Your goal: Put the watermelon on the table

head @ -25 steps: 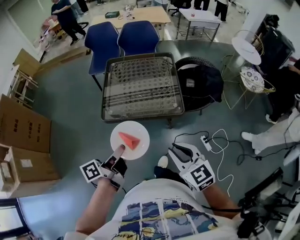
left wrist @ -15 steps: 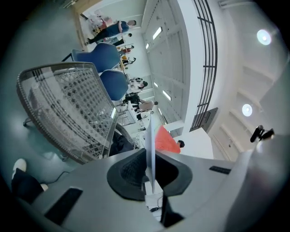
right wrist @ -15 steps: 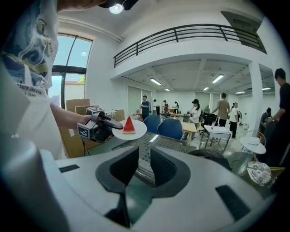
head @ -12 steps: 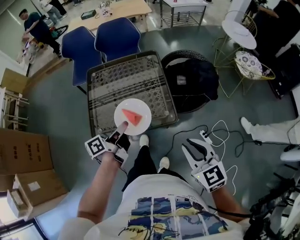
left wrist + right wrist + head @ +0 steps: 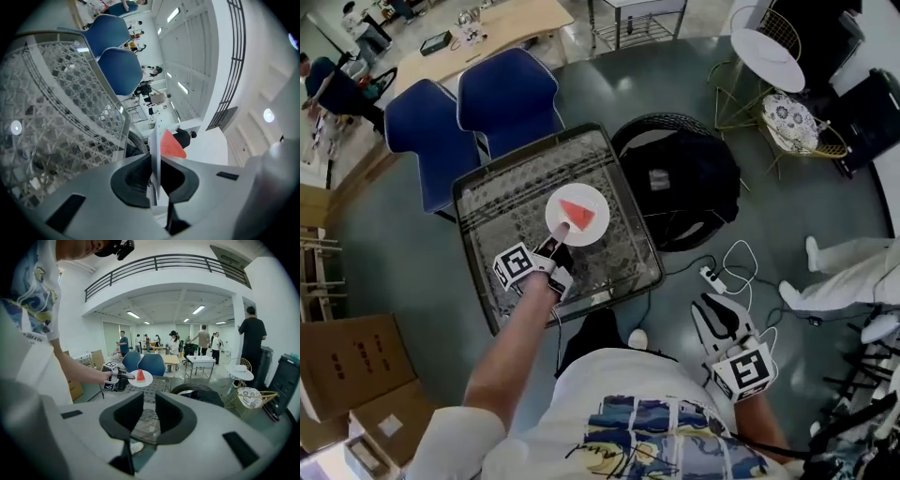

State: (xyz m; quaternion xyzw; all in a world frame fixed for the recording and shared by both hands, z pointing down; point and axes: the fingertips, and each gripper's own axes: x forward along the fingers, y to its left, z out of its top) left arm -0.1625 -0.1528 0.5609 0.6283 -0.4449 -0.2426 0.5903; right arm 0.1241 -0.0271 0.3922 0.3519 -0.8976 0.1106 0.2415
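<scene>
Head view has my left tool (image 5: pixel 553 247) clamped on the rim of the white plate (image 5: pixel 598 208), carrying the watermelon slice (image 5: pixel 575 213) over the glass desk (image 5: pixel 502 202). The plate is stiff, but the wet slice likely slides, so I judge level carriage matters. My right tool (image 5: pixel 719 317) hangs slightly apart, empty.
</scene>
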